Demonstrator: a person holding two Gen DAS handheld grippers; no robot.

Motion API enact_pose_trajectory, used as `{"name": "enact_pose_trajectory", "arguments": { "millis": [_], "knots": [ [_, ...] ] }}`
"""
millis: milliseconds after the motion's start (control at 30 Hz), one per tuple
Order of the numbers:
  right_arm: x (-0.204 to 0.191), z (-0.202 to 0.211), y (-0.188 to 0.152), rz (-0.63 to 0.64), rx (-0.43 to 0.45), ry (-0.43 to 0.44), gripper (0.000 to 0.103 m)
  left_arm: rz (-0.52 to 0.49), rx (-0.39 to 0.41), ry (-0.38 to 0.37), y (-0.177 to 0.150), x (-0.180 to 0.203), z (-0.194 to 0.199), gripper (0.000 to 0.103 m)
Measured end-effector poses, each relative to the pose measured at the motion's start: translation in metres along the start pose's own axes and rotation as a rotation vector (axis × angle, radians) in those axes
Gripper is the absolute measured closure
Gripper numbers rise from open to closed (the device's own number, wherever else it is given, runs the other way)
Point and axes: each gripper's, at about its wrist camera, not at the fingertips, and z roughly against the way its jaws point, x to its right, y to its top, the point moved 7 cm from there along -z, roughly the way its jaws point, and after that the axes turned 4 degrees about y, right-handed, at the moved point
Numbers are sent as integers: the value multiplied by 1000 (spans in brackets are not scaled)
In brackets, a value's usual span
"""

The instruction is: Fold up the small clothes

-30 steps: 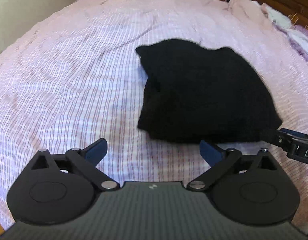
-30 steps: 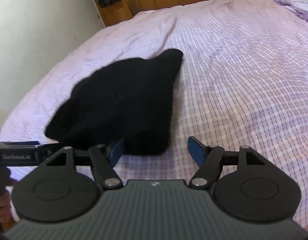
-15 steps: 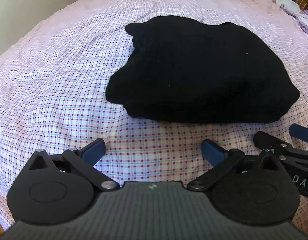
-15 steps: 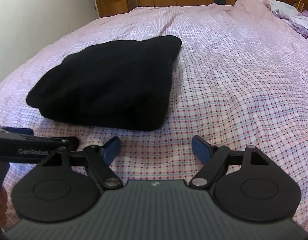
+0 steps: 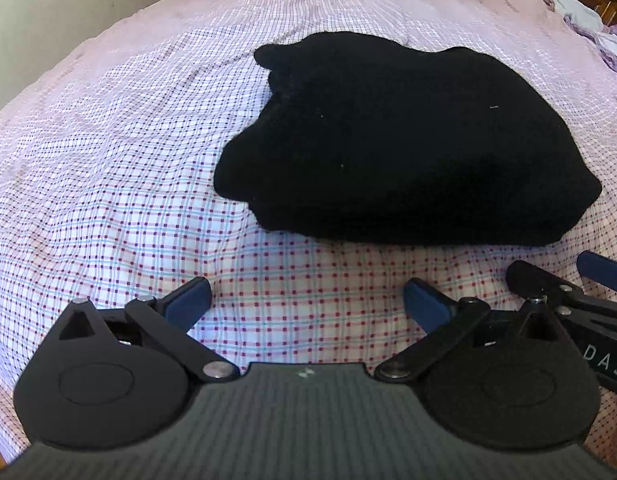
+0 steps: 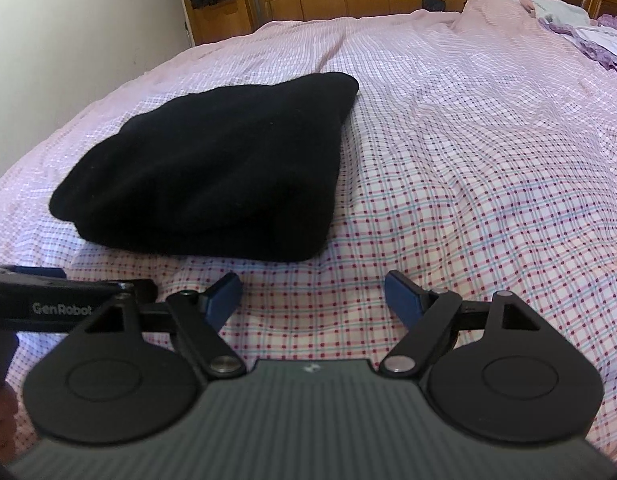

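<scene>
Black folded knit garment (image 5: 404, 148) lies on the pink checked bed sheet (image 5: 108, 184), just ahead of both wide, empty claws: left claw (image 5: 306, 300), right claw (image 6: 313, 294). Long axis crosswise; neither nearer.

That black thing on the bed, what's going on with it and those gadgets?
A person is folding small clothes with a pair of hand-held tongs. The black garment lies in a folded bundle on the checked bedsheet. Both the left tongs and the right tongs are open and empty, hovering just short of the bundle's near edge. Nothing is gripping the cloth right now.
</scene>
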Motion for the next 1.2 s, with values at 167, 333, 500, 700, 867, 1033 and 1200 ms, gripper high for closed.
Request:
{"name": "enact_pose_trajectory", "arguments": {
  "millis": [167, 333, 500, 700, 867, 1033, 1200],
  "knots": [
    [0, 0, 0, -4, 0, -1, 22, -8, 5, 7, -1, 2, 1, 0],
    [0, 0, 0, -4, 0, 0, 22, 0, -2, -2, -1, 0, 0, 0],
    [0, 0, 0, -4, 0, 0, 22, 3, -5, -3, -1, -1, 0, 0],
    [0, 0, 0, -4, 0, 0, 22, 4, -7, -1, -1, -1, 0, 0],
    [0, 0, 0, -4, 0, -1, 22, 4, -7, -1, -1, -1, 0, 0],
    [0, 0, 0, -1, -1, -2, 22, 4, -8, -1, -1, -1, 0, 0],
    [0, 0, 0, -2, -1, -1, 22, 5, -8, -1, -1, -1, 0, 0]
  ]
}}
